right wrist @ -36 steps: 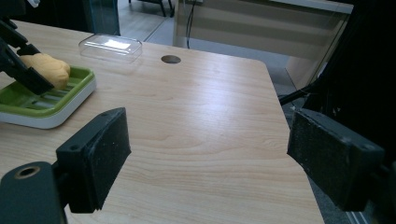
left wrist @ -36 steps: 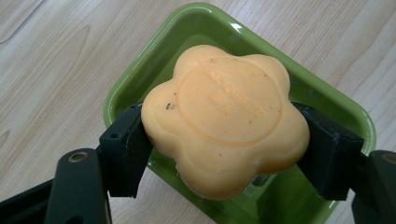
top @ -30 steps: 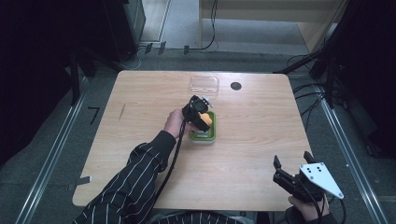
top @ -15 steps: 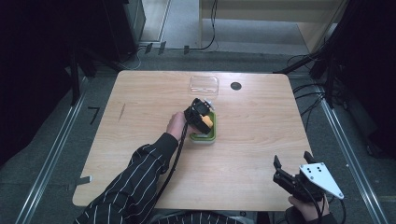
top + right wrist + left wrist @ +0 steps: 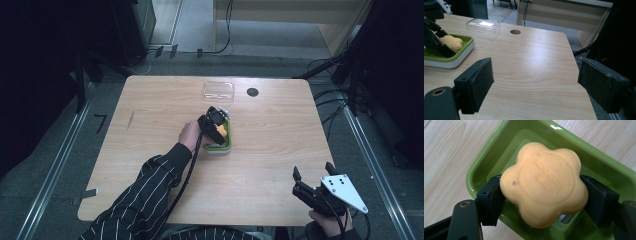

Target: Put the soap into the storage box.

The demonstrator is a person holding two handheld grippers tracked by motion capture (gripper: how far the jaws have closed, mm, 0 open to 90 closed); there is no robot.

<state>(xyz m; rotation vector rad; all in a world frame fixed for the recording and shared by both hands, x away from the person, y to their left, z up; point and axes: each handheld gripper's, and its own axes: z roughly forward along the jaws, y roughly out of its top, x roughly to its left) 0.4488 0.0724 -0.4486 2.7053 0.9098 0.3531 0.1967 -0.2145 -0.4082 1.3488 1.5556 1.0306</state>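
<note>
Two black pads of the left gripper (image 5: 541,202) clamp the orange soap (image 5: 544,183) from both sides, inside the green dish (image 5: 486,167) at mid-table. Near the table's front right corner, the right gripper (image 5: 536,82) hangs with jaws wide apart, nothing between them.

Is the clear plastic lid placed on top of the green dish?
No, the clear lid lies apart on the table, behind the green dish.

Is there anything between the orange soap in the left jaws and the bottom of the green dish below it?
Nothing visible. The left gripper holds the flower-shaped orange soap over the green soap dish, whose floor beneath looks bare. The clear lid lies apart.
</note>
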